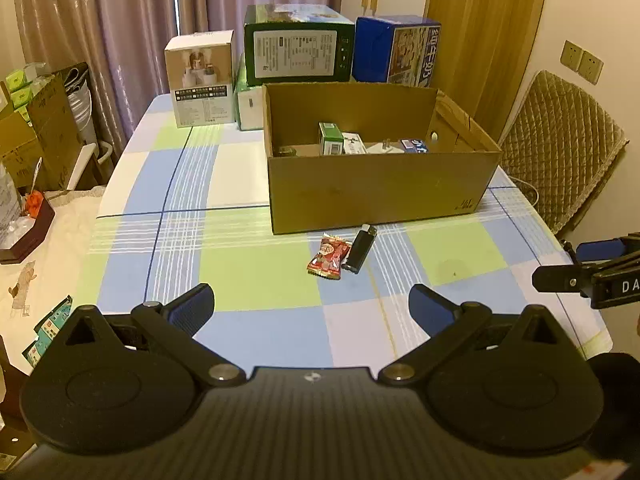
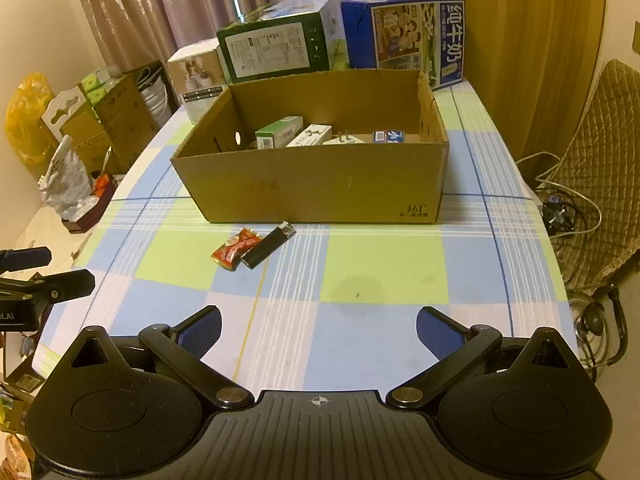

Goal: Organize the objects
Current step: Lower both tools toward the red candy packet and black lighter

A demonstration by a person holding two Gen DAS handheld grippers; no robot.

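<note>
Both the left gripper (image 1: pixel 311 306) and right gripper (image 2: pixel 319 328) hover empty with fingers spread apart over the tabletop (image 2: pixel 384 260). A red snack packet (image 1: pixel 329 258) and black lighter (image 1: pixel 360 249) lie touching, just before the cardboard box (image 1: pixel 376 188). Picking looks about to begin; next, one gripper should descend onto the lighter

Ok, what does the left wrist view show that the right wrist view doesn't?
Only the left wrist view: the wall sockets above the chair.
Only the right wrist view: a yellow bag and tangled cables.
Both: the cardboard box, red snack packet and black lighter touching before it; left claw and right claw open and empty.
</note>
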